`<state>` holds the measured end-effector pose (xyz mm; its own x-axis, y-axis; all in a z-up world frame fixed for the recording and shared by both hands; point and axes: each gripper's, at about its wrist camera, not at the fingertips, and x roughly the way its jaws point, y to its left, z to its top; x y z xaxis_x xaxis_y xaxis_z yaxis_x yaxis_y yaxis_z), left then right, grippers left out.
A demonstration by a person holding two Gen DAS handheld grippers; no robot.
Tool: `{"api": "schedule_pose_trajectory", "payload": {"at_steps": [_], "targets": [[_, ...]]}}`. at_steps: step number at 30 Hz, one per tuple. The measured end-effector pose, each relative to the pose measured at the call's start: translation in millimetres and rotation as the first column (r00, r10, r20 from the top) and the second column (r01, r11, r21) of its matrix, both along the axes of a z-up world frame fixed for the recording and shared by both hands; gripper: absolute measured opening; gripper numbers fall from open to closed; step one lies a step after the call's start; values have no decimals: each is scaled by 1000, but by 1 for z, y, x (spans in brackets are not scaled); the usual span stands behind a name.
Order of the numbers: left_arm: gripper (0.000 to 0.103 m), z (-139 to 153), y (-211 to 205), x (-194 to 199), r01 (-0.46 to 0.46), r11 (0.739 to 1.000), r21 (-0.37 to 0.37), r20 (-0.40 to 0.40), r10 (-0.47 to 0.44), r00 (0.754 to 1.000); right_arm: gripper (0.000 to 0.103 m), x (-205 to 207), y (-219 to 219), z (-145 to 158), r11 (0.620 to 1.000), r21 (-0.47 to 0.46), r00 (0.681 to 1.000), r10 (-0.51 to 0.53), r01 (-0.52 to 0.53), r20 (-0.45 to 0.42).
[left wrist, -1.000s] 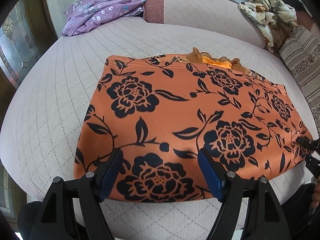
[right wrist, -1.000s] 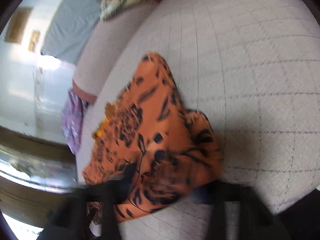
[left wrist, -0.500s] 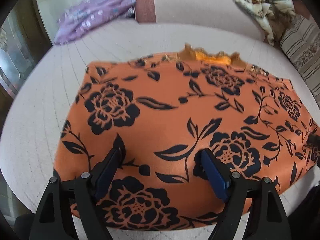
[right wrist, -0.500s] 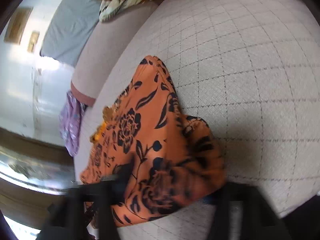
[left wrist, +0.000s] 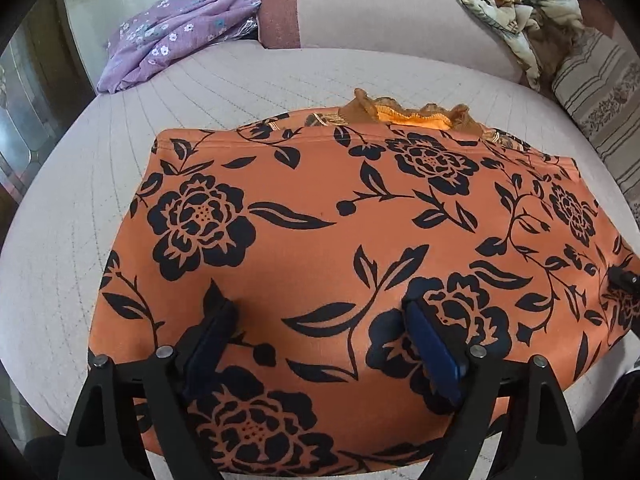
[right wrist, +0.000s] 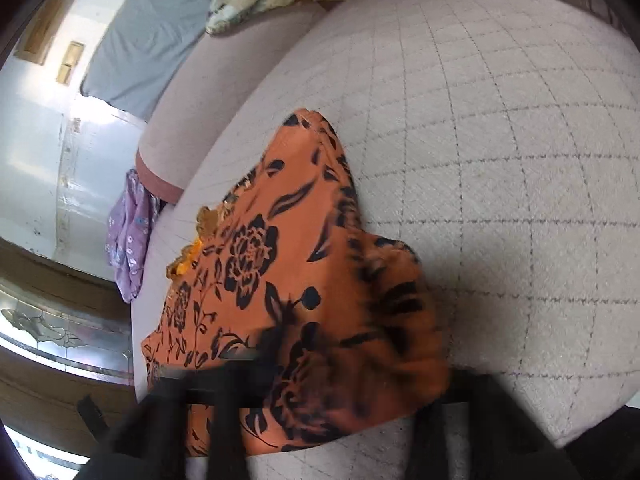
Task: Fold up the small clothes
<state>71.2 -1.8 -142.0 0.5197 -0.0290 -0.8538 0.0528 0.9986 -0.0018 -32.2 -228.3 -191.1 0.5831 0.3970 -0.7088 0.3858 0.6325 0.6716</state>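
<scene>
On quilted beige sofa (left wrist: 280, 80), orange floral garment (left wrist: 340, 240) lies.

Since one second ago, the left gripper (left wrist: 320, 316) has advanced toward 12 o'clock over the orange black-flowered fabric garment (left wrist: 340, 232), jaws spread apart. The right gripper (right wrist: 348, 376) shows motion blur at the garment corner.

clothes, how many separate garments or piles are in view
3: orange floral garment under the left gripper; purple floral one far left; cream patterned heap far right. More may be hidden.
</scene>
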Motion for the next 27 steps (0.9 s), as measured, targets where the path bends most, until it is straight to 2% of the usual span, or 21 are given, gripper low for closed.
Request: {"api": "schedule_pose_trajectory", "payload": {"at_steps": [4, 7, 10, 13, 16, 18, 19, 20, 21, 22, 24, 25, 27], "targets": [[88, -1, 3, -5, 9, 1000, -6, 25, -9, 1000, 15, 6, 10, 18, 996, -78, 1000, 30, -29, 6], [88, -1, 5, -8, 8, 1000, -10, 34, -8, 999, 14, 9, 14, 31, 995, -96, 999, 29, -27, 20], [88, -1, 6, -10, 15, 1000, -14, 40, -14, 999, 14, 8, 12, 22, 996, -88, 1000, 10, -11, -15], [88, -1, 6, -9, 23, 1000, -16, 40, -22, 999, 23, -1, 3, 2, 999, -7, 998, -40, 39, -54], [88, -1, 4, -9, 23, 1000, -11, 42, -22, 999, 32, -3, 2, 3, 1000, -3, 999, -31, 31, -40], [89, -1, 4, -9, 21, 1000, -6, 41, -21, 999, 47, -2, 2, 3, 999, 24, 999, -23, 23, -28], [89, -1, 3, -10, 22, 1000, -4, 40, -21, 999, 48, -1, 1, 2, 999, 43, 1000, -24, 25, -20], [89, -1, 4, -10, 23, 1000, -3, 38, -23, 999, 45, 0, 1, 1, 999, 42, 1000, -21, 22, -21], [89, -1, 4, -9, 24, 1000, -3, 37, -24, 999, 27, 2, 1, 2, 1000, 22, 1000, -8, 8, -26], [89, -1, 4, -9, 26, 1000, -3, 36, -26, 999, 19, 4, 3, 6, 999, -31, 999, 10, -11, -37], [89, -2, 4, -9, 29, 1000, 1, 39, -29, 999, 12, 4, 12, 20, 991, -127, 998, 50, -52, -23], [89, -2, 3, -9, 28, 1000, 6, 42, -28, 999, 12, 3, 19, 31, 978, -194, 997, 76, -76, -9], [90, -3, 2, -8, 29, 999, 14, 46, -30, 999, 11, 1, 26, 42, 962, -256, 995, 99, -95, 2]]}}
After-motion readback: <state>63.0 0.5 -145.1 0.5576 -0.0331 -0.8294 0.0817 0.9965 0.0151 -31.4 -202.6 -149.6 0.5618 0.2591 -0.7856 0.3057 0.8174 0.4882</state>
